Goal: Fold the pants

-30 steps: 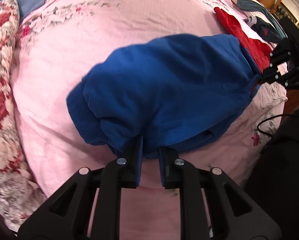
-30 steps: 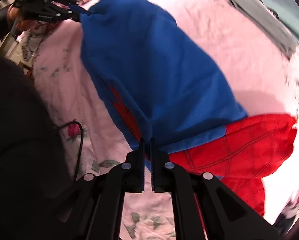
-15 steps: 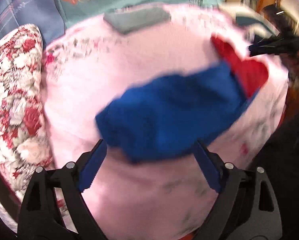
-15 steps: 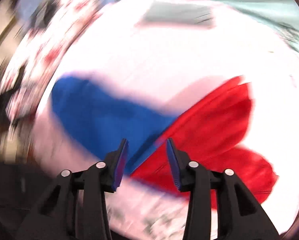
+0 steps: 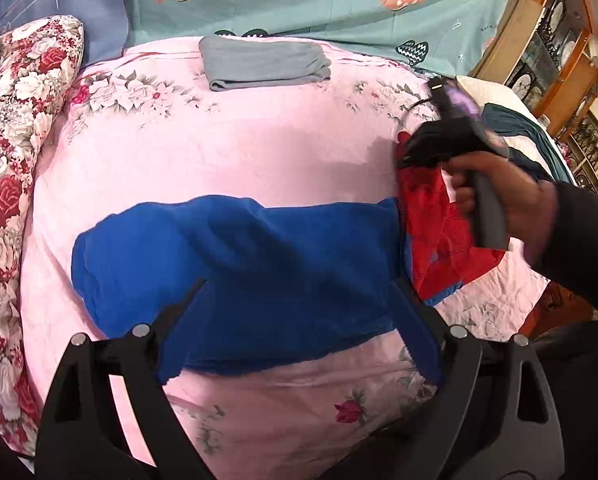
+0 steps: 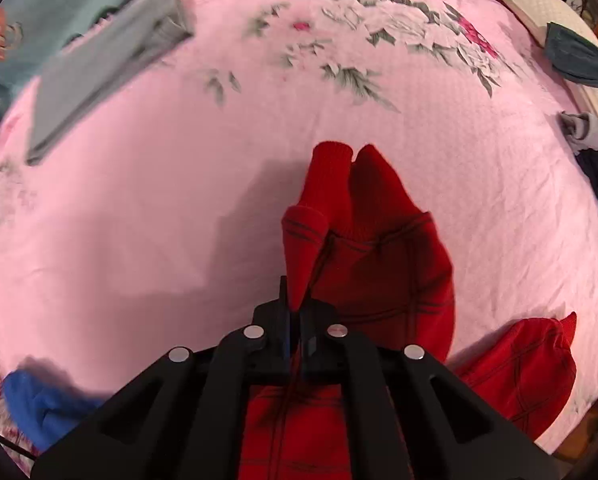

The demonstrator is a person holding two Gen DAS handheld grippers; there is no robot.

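Note:
The pants lie on the pink bedspread (image 5: pixel 259 152): a folded blue part (image 5: pixel 259 264) with red legs (image 5: pixel 431 216) at its right end. My left gripper (image 5: pixel 299 320) is wide open and empty, hovering just above the blue part's near edge. My right gripper (image 6: pixel 297 312) is shut on a fold of the red leg fabric (image 6: pixel 379 240); the leg cuffs point away from it. In the left wrist view the right gripper (image 5: pixel 451 148) and the hand holding it sit over the red legs. A corner of the blue part (image 6: pixel 39 404) shows at lower left in the right wrist view.
A folded grey garment (image 5: pixel 263 64) lies at the bed's far edge, also in the right wrist view (image 6: pixel 99 68). A floral quilt (image 5: pixel 15 128) runs along the left. Dark clothes (image 6: pixel 579 64) lie at the right. Wooden shelves (image 5: pixel 555 40) stand beyond.
Both grippers let go of the blue fold and pulled back. The left one opened wide. The right one moved to the red legs and closed on them.

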